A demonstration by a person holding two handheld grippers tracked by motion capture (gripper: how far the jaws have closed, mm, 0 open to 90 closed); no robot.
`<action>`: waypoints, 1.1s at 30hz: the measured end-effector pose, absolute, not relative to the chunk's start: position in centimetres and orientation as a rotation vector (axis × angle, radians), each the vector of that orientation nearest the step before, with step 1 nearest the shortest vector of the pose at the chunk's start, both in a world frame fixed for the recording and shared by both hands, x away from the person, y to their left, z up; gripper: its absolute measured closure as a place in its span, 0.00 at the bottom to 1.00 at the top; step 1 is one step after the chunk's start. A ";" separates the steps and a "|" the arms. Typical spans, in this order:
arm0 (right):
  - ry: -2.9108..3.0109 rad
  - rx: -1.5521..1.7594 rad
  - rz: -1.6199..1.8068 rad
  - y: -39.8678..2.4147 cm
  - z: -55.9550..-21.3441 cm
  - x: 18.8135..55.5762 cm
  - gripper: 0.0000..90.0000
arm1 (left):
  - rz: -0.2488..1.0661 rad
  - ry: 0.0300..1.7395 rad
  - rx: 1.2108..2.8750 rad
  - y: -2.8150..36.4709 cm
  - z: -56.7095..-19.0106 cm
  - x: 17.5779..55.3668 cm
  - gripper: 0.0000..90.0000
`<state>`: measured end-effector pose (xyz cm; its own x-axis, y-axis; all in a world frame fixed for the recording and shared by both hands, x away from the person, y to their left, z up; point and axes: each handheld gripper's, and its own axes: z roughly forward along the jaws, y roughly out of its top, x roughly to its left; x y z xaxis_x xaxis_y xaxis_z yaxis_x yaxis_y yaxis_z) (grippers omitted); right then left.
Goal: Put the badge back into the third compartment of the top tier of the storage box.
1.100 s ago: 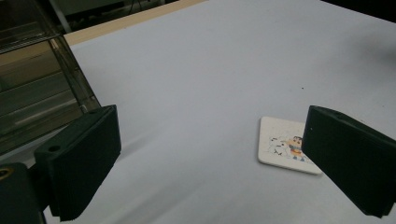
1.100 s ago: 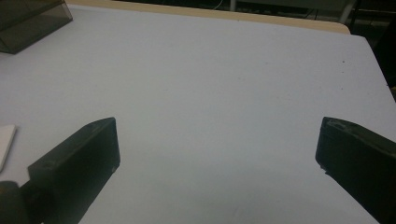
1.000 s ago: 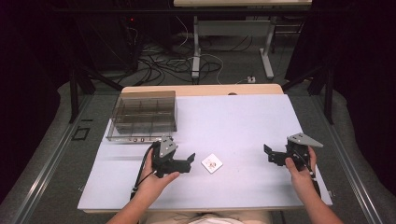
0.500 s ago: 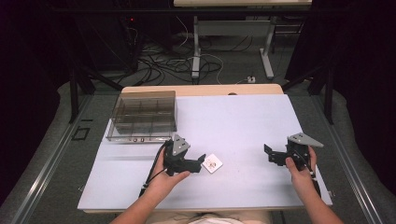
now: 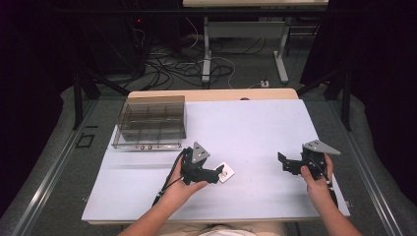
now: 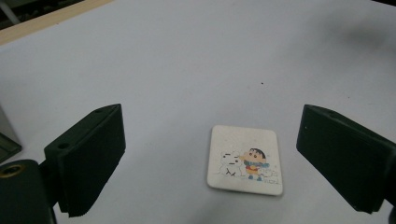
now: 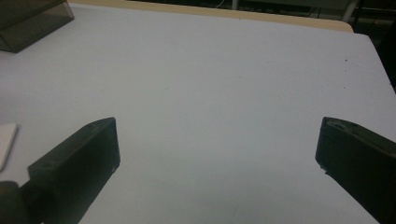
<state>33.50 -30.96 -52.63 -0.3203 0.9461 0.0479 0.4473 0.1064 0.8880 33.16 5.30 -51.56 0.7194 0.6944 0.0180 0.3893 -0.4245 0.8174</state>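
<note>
Black, the left tongs are seen in the high view held low over the worktop, tips at the near edge of a small white square tile. In the left gripper view the jaws are spread wide, and they have just been closing somewhat; the tile is seen lying flat on the pale surface between the two pads and a little ahead of them, touched by neither. A cartoon child and a white bear-like figure are printed on its face, and its corners are rounded. The left hand is wrapped around the body of these tongs, with a dark cable trailing back toward the near edge.

The right tongs are held well apart from the tile, near the right side of the worktop, gripped by the right hand. In the right gripper view their jaws are spread wide with nothing but bare surface between them; the edge of the white tile is just seen at the far left of that view.

A clear, smoke-tinted compartment box is set at the far left of the worktop, well away from both tongs. Beyond the wooden far edge, cables are strewn on the floor beneath table legs.
</note>
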 end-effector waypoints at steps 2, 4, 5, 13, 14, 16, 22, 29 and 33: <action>1.833 1.357 1.161 -31.0 -52.6 33.5 0.00 | 0.442 0.817 2.078 5.0 -51.7 33.2 0.10; 1.832 1.360 1.162 -30.9 -52.6 33.5 0.00 | 0.442 0.812 2.072 4.7 -52.0 33.3 0.10; 1.832 1.360 1.162 -30.9 -52.6 33.5 0.00 | 0.442 0.808 2.085 4.6 -52.1 33.3 0.11; 1.834 1.348 1.158 -31.1 -52.6 33.5 0.00 | 0.413 0.794 2.109 3.5 -53.0 33.5 0.13; 1.834 1.348 1.158 -31.1 -52.6 33.5 0.00 | 0.415 0.791 2.120 3.4 -53.0 33.5 0.13; 1.835 1.346 1.158 -31.1 -52.6 33.5 0.00 | 0.413 0.785 2.132 3.2 -53.2 33.5 0.13; 1.843 1.351 1.152 -31.1 -52.6 33.5 0.00 | 0.394 0.770 2.163 2.6 -53.8 33.6 0.18; 1.841 1.358 1.151 -31.1 -52.6 33.5 0.00 | 0.382 0.767 2.180 2.3 -54.2 33.8 0.18; 1.846 1.360 1.154 -31.0 -52.6 33.5 0.00 | 0.360 0.767 2.206 2.1 -54.5 34.0 0.18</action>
<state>33.46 -31.00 -52.62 -0.3231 0.9452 0.0471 0.4566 0.1121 0.8826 33.97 2.07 -54.52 0.7799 0.6257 0.0156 0.4116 -0.5314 0.7404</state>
